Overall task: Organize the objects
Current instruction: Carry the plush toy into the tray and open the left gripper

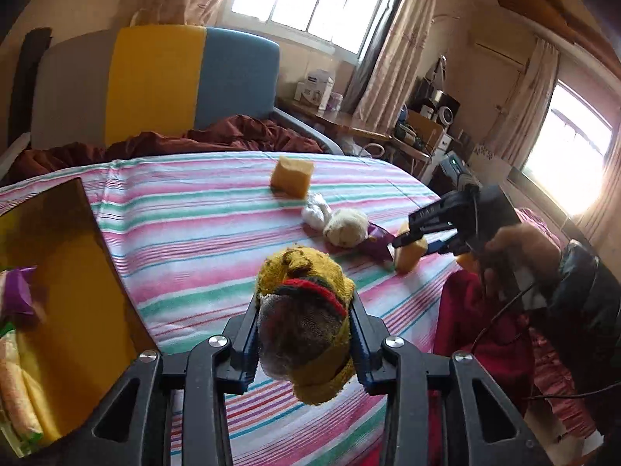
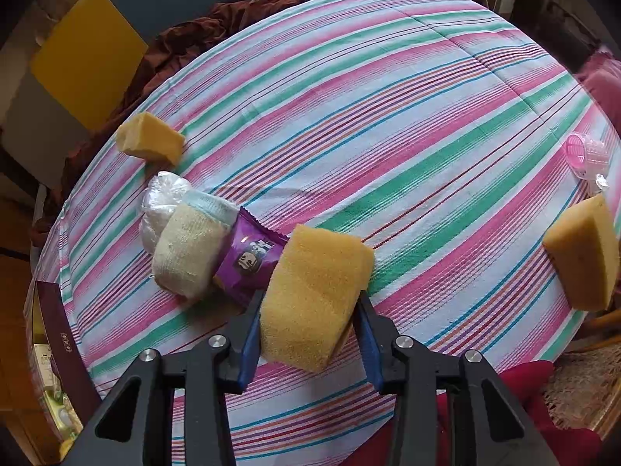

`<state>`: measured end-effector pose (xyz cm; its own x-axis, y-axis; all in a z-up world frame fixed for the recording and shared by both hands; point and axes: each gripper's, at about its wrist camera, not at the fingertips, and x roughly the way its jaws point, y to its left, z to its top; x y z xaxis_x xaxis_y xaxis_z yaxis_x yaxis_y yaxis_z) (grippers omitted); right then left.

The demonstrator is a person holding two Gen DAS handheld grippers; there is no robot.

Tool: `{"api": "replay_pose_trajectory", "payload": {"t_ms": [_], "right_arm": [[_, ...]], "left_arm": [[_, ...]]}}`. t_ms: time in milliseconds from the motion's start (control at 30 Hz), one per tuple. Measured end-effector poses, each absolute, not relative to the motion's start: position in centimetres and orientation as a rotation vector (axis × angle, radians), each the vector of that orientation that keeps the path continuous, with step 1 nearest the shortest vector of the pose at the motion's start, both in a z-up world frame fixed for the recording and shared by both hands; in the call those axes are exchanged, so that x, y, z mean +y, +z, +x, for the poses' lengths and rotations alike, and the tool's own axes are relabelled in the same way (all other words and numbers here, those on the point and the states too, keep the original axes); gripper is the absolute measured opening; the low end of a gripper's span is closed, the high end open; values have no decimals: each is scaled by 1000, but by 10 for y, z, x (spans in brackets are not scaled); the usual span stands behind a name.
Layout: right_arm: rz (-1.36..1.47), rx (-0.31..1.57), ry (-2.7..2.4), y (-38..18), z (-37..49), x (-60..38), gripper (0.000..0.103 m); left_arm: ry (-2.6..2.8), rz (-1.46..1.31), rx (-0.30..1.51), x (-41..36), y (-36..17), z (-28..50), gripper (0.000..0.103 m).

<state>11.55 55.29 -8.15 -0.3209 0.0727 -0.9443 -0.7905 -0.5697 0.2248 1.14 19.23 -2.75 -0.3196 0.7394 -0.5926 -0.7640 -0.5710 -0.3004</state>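
A rolled yellow sock with red and dark stripes and a grey toe is squeezed between the two fingers of the left gripper. The sock is held up above the striped bed sheet. A yellow box is seen just to the left of this gripper, with packets inside it.

A soft yellow sponge is pinched between the blue pads of the right gripper. The sponge is full of tiny holes and looks a bit squashed at the sides. It is held low over the sheet. From the left wrist view, the right gripper is seen pointing to the left, held by a hand.

Just ahead and to the left of the right gripper, a purple packet, a cream sock roll and a white plastic bag are lying touching each other. Farther on, another sponge is seen. A third sponge is off to the right, near a pink plastic cup.
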Motion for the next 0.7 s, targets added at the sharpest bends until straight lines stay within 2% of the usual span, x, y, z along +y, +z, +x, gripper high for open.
{"api": "replay_pose_trajectory", "payload": {"t_ms": [200, 500, 700], "right_arm": [[-1298, 961, 1971, -76, 121, 551, 43], [-1243, 979, 2018, -70, 119, 551, 43], [-1226, 984, 2039, -67, 119, 550, 43]], "left_arm": [[2156, -991, -109, 114, -23, -40, 39], [2251, -1344, 18, 55, -86, -89, 39], [2267, -1389, 71, 54, -98, -87, 48]]}}
